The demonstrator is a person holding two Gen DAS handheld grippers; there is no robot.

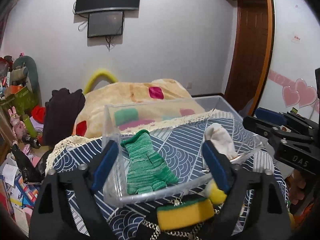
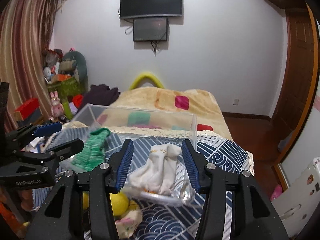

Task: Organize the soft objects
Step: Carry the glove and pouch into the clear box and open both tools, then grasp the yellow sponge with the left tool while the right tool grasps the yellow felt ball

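The right hand-held gripper [image 2: 157, 164] is wide open and empty, the white sock [image 2: 160, 172] lying straight ahead between its fingers inside the clear box [image 2: 192, 124]. The left hand-held gripper [image 1: 160, 166], likewise open, faces the green glove [image 1: 148, 164].

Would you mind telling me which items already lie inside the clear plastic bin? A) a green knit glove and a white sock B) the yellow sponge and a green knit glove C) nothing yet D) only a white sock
A: the green knit glove and the white sock both lie within the walls of the clear bin, while the yellow sponge sits outside its near wall.
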